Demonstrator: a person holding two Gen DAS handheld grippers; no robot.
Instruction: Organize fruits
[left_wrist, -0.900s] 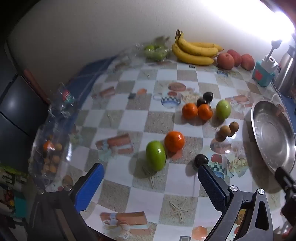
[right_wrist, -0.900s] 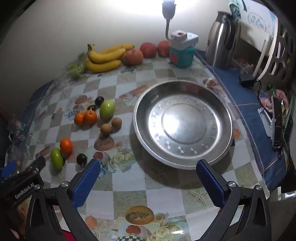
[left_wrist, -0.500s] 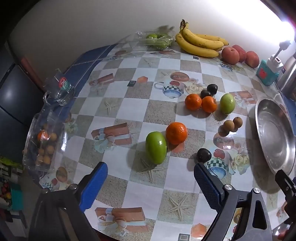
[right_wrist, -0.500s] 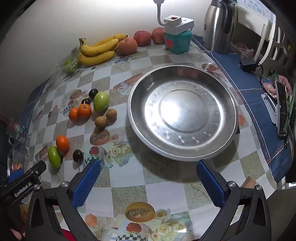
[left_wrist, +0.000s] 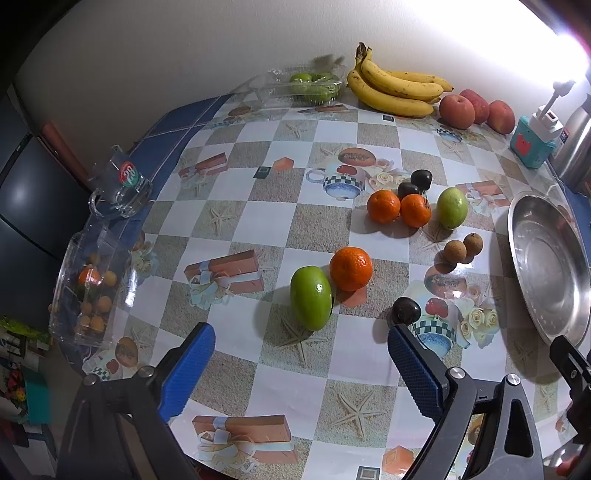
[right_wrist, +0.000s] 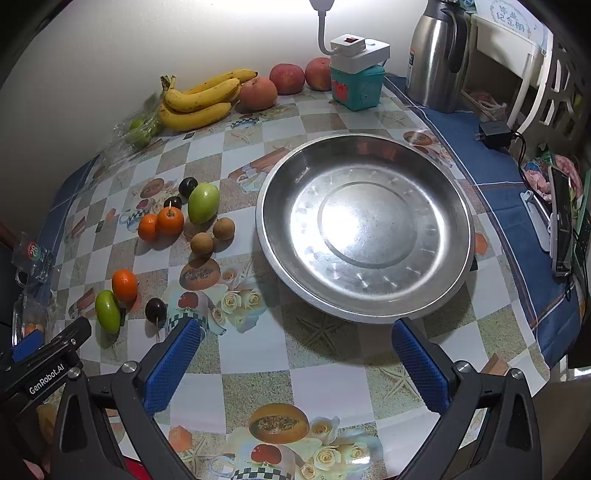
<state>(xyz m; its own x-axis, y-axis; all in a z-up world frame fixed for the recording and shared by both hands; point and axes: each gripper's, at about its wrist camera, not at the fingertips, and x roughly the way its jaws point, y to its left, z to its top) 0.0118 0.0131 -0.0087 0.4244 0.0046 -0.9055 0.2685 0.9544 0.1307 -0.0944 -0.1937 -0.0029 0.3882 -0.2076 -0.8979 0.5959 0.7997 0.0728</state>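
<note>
Loose fruit lies on the patterned tablecloth: a green fruit (left_wrist: 311, 297) beside an orange (left_wrist: 350, 268), a dark plum (left_wrist: 406, 310), two small oranges (left_wrist: 383, 206), a pale green fruit (left_wrist: 451, 207), two brown longans (left_wrist: 455, 251) and two more dark plums (left_wrist: 421, 178). An empty steel plate (right_wrist: 365, 229) sits right of them. My left gripper (left_wrist: 301, 363) is open and empty, just in front of the green fruit. My right gripper (right_wrist: 295, 363) is open and empty, before the plate's near rim.
Bananas (left_wrist: 397, 88), red apples (left_wrist: 457, 111) and a clear box of green fruit (left_wrist: 308, 85) line the back wall. A teal lamp base (right_wrist: 356, 85) and steel thermos (right_wrist: 437, 55) stand back right. A glass mug (left_wrist: 122, 182) and clear container (left_wrist: 92, 291) sit at the left edge.
Both grippers have moved slightly forward and lower toward the table. The fruit and the plate look a little nearer. Nothing on the table has moved.
</note>
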